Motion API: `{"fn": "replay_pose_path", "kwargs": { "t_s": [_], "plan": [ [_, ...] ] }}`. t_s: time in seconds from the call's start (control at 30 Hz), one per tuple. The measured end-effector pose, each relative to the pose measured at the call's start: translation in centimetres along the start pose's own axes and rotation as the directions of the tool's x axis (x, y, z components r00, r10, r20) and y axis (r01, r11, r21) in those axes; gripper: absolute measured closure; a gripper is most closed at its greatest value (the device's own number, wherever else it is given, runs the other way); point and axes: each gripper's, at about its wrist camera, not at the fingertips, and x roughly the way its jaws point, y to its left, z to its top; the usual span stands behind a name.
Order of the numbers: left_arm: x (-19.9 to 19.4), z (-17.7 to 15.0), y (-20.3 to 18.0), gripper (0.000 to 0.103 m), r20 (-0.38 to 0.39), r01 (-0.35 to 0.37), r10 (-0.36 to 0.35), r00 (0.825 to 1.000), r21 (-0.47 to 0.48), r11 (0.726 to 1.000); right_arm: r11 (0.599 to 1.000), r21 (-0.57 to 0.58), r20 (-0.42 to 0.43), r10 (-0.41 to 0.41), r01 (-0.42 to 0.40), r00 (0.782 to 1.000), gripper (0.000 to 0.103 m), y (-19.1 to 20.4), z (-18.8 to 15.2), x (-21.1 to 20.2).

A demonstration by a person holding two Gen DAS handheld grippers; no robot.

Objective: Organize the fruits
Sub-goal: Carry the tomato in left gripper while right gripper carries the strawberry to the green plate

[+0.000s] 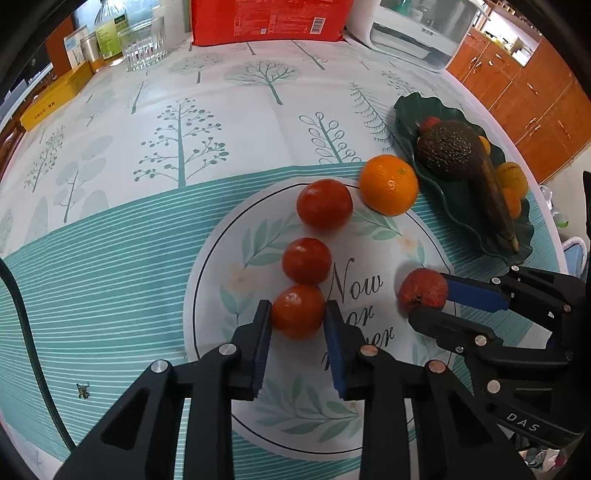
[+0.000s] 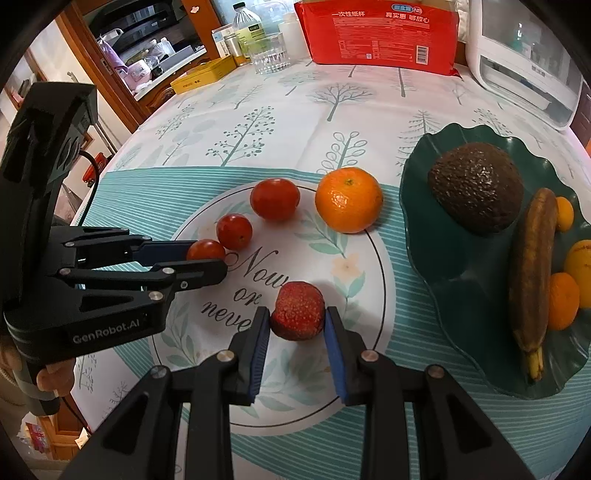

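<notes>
Reading outward from the left wrist view, the tablecloth's (image 1: 110,258) round emblem carries script lettering, "Now" clear and the rest cut off by the fingers, while the right gripper (image 1: 430,299) shows "DAS" on its body. The dark green leaf-shaped dish (image 1: 461,218) holds an avocado (image 1: 448,149), a browned banana (image 1: 496,199), a red fruit behind the avocado and small orange fruits on the far side. The left gripper (image 1: 298,314) is clamped on the nearest tomato (image 1: 298,311), its blue pads touching both flanks; two more tomatoes (image 1: 306,260) (image 1: 324,203) sit in a line beyond it, and an orange (image 1: 389,184) stands just beside the dish. The right gripper comes in low from the right, pads against a rough red fruit (image 1: 423,290).

In the right wrist view the emblem reads "Now or neve" (the end is covered), the left gripper's (image 2: 207,258) body reads "GenRobot.AI", and the red pack (image 2: 376,33) at the back bears Chinese print and a barcode. The right gripper (image 2: 297,317) pinches the rough red fruit (image 2: 297,314) on the cloth. The left gripper reaches level from the left, closed on its tomato (image 2: 205,249).
</notes>
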Motion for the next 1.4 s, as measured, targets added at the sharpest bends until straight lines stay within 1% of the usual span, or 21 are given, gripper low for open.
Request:
{"fn": "replay_pose_path", "kwargs": {
  "t_s": [0.37,0.63,0.9,1.13,1.3,1.4],
  "plan": [
    [-1.4,-0.7,-1.1,0.077,0.017,0.011,-0.012,1.000,0.021,1.000,1.000,-0.010,0.016,0.005,-0.005,1.000,0.073,0.3,-0.5,-1.0],
    [-4.0,-1.0,-3.6,0.077,0.047,0.023,-0.026,0.999,0.061,0.998,1.000,-0.015,0.051,0.005,-0.004,0.999,0.073,0.2,-1.1,-3.2],
    [-6.7,-0.1,-7.2,0.077,0.091,0.053,-0.064,0.994,0.111,0.992,1.000,0.006,0.105,-0.021,0.020,0.994,0.073,-1.1,-2.1,-6.6],
    [-7.5,1.4,-11.0,0.077,0.104,0.074,-0.091,0.990,0.159,0.985,0.995,0.073,0.156,-0.076,0.065,0.985,0.073,-4.0,-2.8,-9.6],
    [-7.5,2.8,-13.4,0.077,0.108,0.083,-0.105,0.989,0.184,0.979,0.983,0.138,0.188,-0.147,0.122,0.971,0.073,-7.1,-2.6,-11.5],
    [-7.7,3.9,-14.8,0.077,0.116,0.082,-0.106,0.988,0.198,0.977,0.971,0.175,0.203,-0.195,0.160,0.960,0.073,-9.0,-2.1,-12.8]
  ]
}}
